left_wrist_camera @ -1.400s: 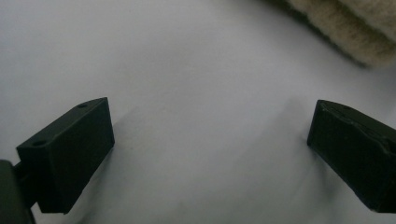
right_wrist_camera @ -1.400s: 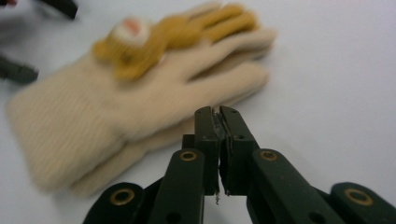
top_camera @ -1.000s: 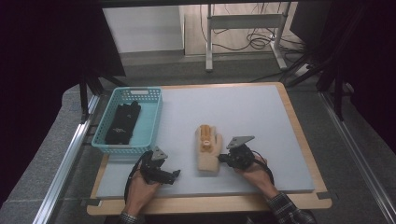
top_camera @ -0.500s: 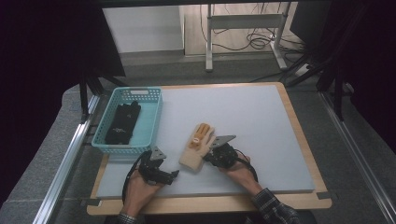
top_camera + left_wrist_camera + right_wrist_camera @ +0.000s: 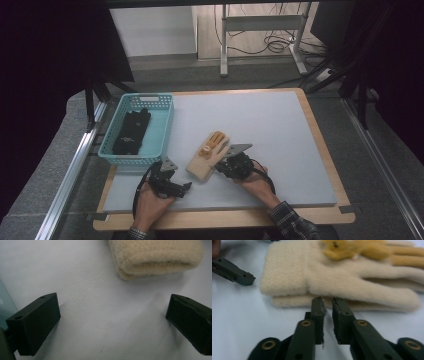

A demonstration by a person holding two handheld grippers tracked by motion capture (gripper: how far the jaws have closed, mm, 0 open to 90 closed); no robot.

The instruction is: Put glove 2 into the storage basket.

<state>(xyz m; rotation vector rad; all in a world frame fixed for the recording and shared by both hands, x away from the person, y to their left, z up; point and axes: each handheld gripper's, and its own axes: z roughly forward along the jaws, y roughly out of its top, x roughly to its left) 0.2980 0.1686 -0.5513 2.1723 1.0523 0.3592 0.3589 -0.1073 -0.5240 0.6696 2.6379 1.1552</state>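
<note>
Glove location: beige knitted glove [image 5: 207, 155] lies flat on the grey mat [image 5: 260, 125], near the front edge, fingers pointing away and to the right, cuff toward the person; an orange knitted figure sits on its back.
Table: wooden-edged board [image 5: 320, 150] carrying the mat.
Basket: teal basket [image 5: 165, 122] at the mat's left side, well apart from the beige glove, holding a dark glove [image 5: 131, 131].
Left gripper: left gripper [image 5: 172, 186] rests on the mat just short of the cuff, jaws spread wide with bare mat between them, holding nothing.
Right gripper: right gripper [image 5: 327, 312] sits at the glove's right edge; its jaws have just been opening and now stand a narrow slit apart, tips close to the lower layer's edge, nothing gripped between them.
Handling judgement: soft, light, limp fabric; it should sag and fold when lifted, and may drag on the mat. No breakage risk.
Hold point: the ribbed cuff, thick and doubled, looks the firmest place to pinch; the thin finger ends would likely slip out.
View differences: right gripper view shows two stacked layers at the cuff, which the high view leaves unresolved; left gripper view [image 5: 155, 257] shows the cuff end just ahead of the open jaws; high view alone gives the basket and overall layout.
</note>
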